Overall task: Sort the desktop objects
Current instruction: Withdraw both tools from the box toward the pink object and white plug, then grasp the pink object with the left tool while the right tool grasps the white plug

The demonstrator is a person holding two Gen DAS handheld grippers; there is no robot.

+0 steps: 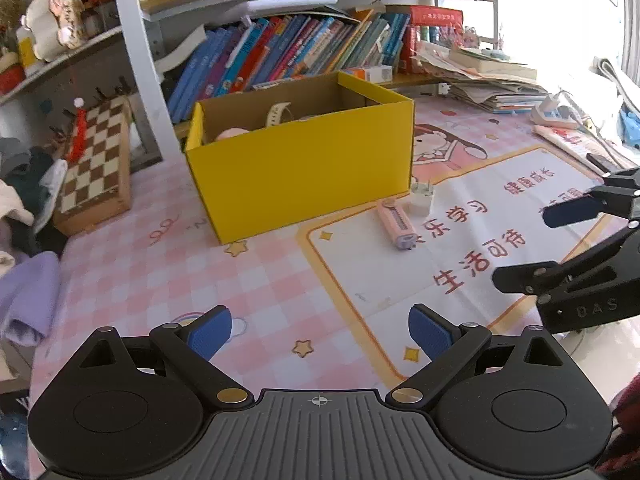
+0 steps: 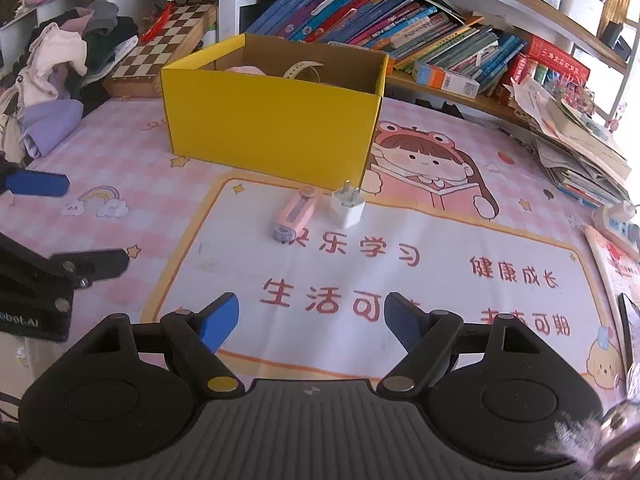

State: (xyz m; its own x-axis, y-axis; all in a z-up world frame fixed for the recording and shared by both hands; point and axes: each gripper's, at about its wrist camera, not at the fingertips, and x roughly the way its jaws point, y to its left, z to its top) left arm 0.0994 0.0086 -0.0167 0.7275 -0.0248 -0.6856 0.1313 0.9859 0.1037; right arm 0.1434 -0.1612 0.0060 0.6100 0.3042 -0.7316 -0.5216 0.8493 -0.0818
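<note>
While both claws hover over the bench [image 2: 132, 168], the left claw [image 1: 320, 334] and right claw [image 2: 312, 322] gape with nothing between their pads. Just before the yellow box [image 2: 276, 128] lie a pink eraser [image 2: 296, 214] and, beside it, a white charger plug [image 2: 347, 207].

open yellow box [image 2: 276, 136], pink eraser [image 2: 294, 216] flat and white plug [image 2: 347, 207] upright just before it

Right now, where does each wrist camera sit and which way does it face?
Left wrist: on the left hand-held gripper, angled down at the desk mat; own open fingers below, right hand-held gripper at right edge.
Right wrist: on the right hand-held gripper, same tilt; own open fingers below, left hand-held gripper at left edge.
Shared: yellow box, pink eraser, white charger.
</note>
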